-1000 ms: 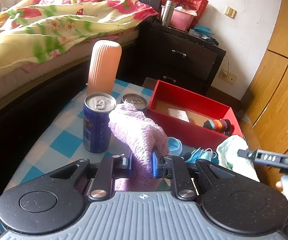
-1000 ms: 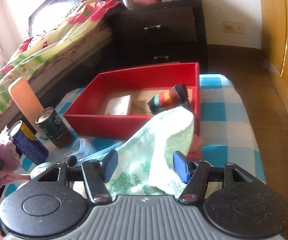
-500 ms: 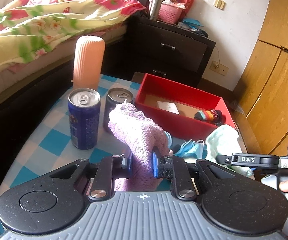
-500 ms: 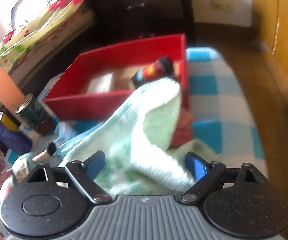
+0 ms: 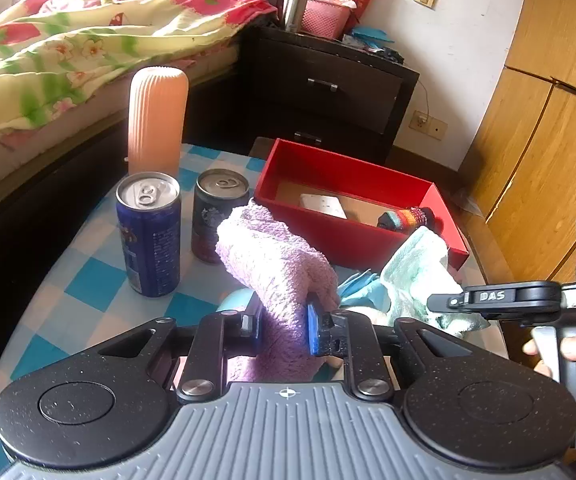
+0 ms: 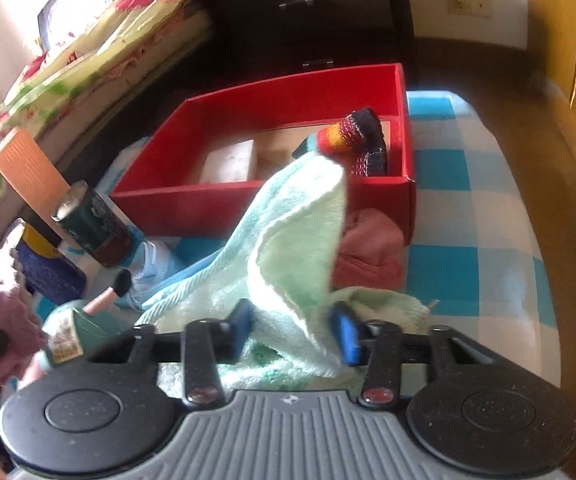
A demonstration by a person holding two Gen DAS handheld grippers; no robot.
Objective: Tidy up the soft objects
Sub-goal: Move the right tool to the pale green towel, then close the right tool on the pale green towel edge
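Purple fuzzy towel (image 5: pixel 276 256): bunched, raised off checkered tabletop, pinched between blue pads of left gripper (image 5: pixel 284 326), upper end drooping toward cans.
Mint-green towel (image 6: pixel 288 248): crumpled, peaked fold upright between fingers of right gripper (image 6: pixel 293 330), lower folds on tabletop just before red box (image 6: pixel 264 204).
Striped knit sock (image 6: pixel 351 136): rolled, inside box, right near corner.
Pink cloth (image 6: pixel 367 248): bundled, against box's near wall.

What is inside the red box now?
Inside the red box lie a striped knitted item and a pale flat block on a brown floor. The light green towel hides part of the front.
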